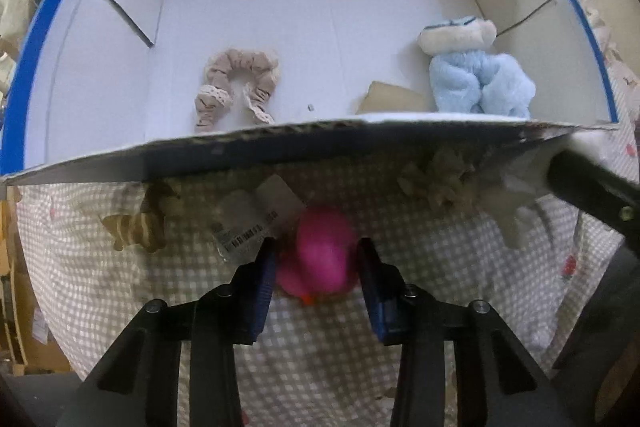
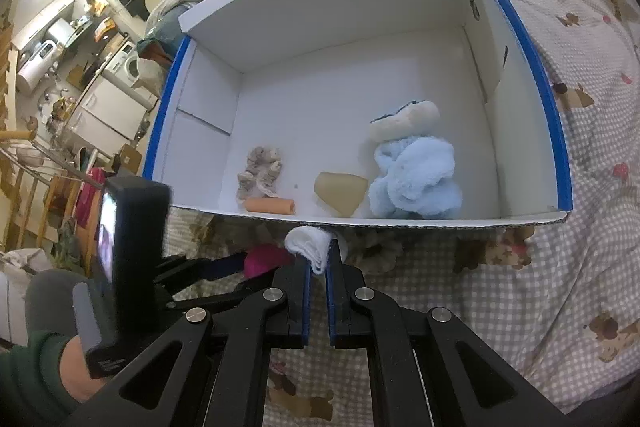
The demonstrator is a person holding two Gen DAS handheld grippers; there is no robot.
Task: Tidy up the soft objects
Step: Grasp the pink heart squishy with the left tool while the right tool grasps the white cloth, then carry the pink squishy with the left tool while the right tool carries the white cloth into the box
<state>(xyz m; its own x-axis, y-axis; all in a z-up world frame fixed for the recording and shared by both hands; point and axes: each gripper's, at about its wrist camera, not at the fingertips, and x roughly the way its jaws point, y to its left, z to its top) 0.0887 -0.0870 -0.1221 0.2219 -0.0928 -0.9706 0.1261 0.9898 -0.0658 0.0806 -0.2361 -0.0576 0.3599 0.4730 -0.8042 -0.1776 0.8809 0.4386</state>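
Note:
A white box with blue edges (image 1: 280, 143) (image 2: 400, 219) lies open on the bed. Inside lie a beige scrunchie (image 1: 236, 87) (image 2: 260, 173), a light-blue plush (image 1: 476, 75) (image 2: 416, 179), a tan pad (image 1: 394, 99) (image 2: 340, 191) and an orange roll (image 2: 270, 205). My left gripper (image 1: 316, 259) is shut on a pink plush toy (image 1: 320, 255) with paper tags (image 1: 256, 223), just in front of the box's near wall; the toy also shows in the right wrist view (image 2: 264, 259). My right gripper (image 2: 319, 259) is shut on a white folded cloth (image 2: 310, 243) at the same wall.
A checked bedsheet with bear prints (image 1: 320, 367) (image 2: 540, 287) lies under everything. The right gripper's arm (image 1: 592, 195) shows at the right of the left wrist view. The left gripper's body (image 2: 132, 259) stands left of the right one. A cluttered room (image 2: 80, 67) lies beyond the bed.

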